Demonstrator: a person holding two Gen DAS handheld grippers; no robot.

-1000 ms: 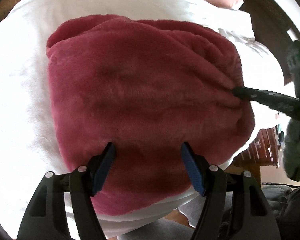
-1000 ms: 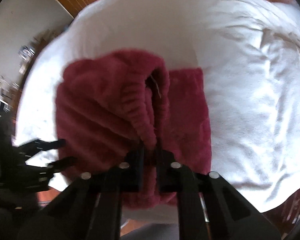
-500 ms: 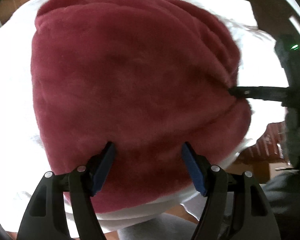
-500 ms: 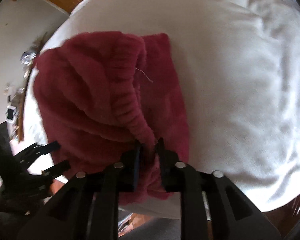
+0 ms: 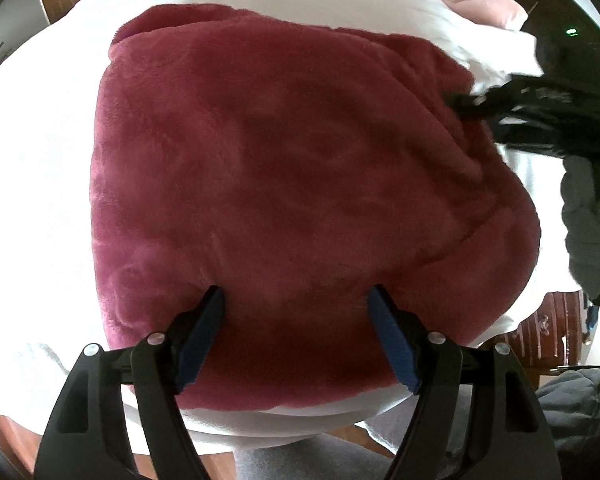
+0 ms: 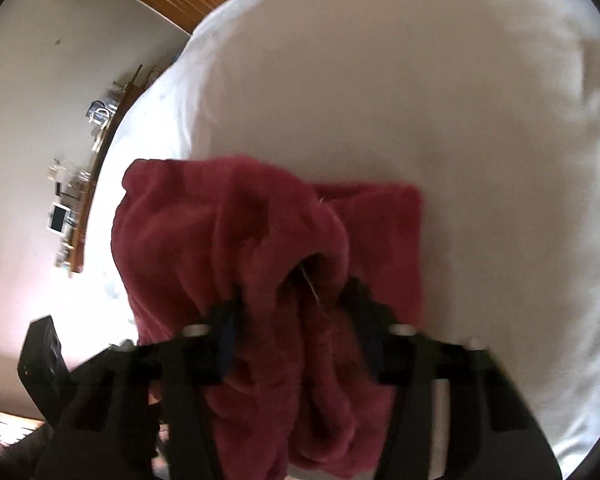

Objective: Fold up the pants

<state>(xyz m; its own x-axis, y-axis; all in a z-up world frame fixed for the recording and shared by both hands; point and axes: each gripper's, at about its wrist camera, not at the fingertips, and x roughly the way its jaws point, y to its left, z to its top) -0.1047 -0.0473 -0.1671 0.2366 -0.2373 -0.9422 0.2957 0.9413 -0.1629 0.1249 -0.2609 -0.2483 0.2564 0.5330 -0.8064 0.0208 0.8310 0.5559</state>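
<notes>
Blur smears the right gripper (image 6: 296,300), whose fingers stand apart with the bunched waistband of the pants (image 5: 292,184) between them; whether they still pinch it is unclear. The red fleece pants lie folded on the white bed (image 5: 40,200). The left gripper (image 5: 296,312) hovers spread wide above the near edge, holding nothing.

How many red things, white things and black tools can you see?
Red: 1, the fuzzy pants
White: 1, the bed cover
Black tools: 2, the left tool and the right tool
Total: 4
</notes>
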